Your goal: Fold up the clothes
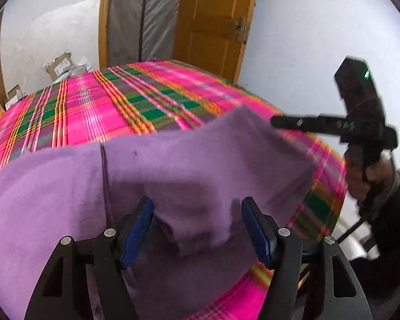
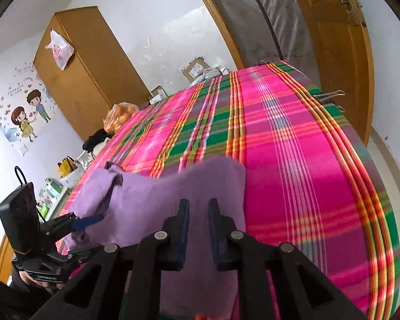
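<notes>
A purple fleece garment (image 1: 173,165) (image 2: 152,192) lies rumpled on the near part of a bed covered by a pink, green and orange plaid blanket (image 1: 93,106) (image 2: 293,160). My left gripper (image 1: 197,213) is open wide just above the garment's near folds, and its pads touch nothing; in the right wrist view the left gripper (image 2: 88,229) sits at the garment's left edge. My right gripper (image 2: 198,213) has its jaws close together with a narrow gap, purple cloth showing in that gap. In the left wrist view the right gripper (image 1: 274,121) reaches the garment's far right corner.
A hand (image 1: 365,178) holds the right gripper's handle beyond the bed's right edge. A wooden door (image 1: 213,26) and cardboard boxes (image 1: 61,64) stand behind the bed. A wardrobe (image 2: 88,74) and a bag of oranges (image 2: 120,114) are at the far left. Binder clips (image 2: 330,94) hold the blanket's edge.
</notes>
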Motion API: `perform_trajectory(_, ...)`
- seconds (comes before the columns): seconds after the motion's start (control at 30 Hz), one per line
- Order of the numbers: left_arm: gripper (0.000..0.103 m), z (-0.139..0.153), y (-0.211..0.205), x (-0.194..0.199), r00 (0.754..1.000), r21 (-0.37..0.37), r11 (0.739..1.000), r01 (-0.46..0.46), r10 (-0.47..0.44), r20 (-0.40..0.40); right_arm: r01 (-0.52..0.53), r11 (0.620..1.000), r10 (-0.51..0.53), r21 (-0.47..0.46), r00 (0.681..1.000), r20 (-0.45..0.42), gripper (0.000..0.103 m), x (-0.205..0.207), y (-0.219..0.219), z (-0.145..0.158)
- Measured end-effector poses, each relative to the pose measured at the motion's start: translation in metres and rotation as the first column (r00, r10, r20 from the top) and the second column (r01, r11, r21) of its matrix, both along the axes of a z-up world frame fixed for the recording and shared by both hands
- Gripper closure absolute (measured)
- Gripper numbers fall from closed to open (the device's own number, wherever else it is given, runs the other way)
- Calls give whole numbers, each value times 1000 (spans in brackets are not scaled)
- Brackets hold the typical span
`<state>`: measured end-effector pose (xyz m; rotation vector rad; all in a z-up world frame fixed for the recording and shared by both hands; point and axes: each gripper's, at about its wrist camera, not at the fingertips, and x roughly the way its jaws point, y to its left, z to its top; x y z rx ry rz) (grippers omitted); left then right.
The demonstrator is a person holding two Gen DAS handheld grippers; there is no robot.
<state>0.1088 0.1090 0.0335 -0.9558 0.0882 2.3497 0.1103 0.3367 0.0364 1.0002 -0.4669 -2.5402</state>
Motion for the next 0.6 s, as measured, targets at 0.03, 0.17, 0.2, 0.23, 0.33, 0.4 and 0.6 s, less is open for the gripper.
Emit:
perform_trajectory(0.03, 33, 4, 1, -5, 1000, 7, 1000, -12, 12, -4, 0, 1000, 0, 1, 1000, 4, 87, -6, -1, 0)
perform_trajectory(0.17, 33, 12, 11, -32, 999, 16, 999, -45, 45, 3, 3, 1000, -3, -11, 999, 55, 87, -30, -3, -7)
perform_trajectory(0.2, 33, 10, 13, -37, 998, 8, 998, -55, 54, 12, 9, 1000, -8, -20, 997, 77, 89, -37, -1, -12)
perform_trajectory(0.23, 33, 5, 14, -40, 998, -5, 998, -65, 65, 25, 16, 999, -13, -30, 995, 101, 96, -44, 1, -18)
perform_trajectory(0.33, 32, -7, 18, -51, 993, -47, 994, -96, 99, 61, 27, 995, -15, -92, 991, 135, 103, -52, 12, -28)
perform_trajectory(0.4, 32, -14, 19, -57, 990, -62, 992, -112, 117, 81, 29, 990, -9, -136, 990, 144, 103, -53, 18, -32)
perform_trajectory(0.6, 32, -15, 19, -57, 989, -56, 991, -118, 123, 87, 34, 985, -9, -172, 990, 142, 103, -51, 22, -33)
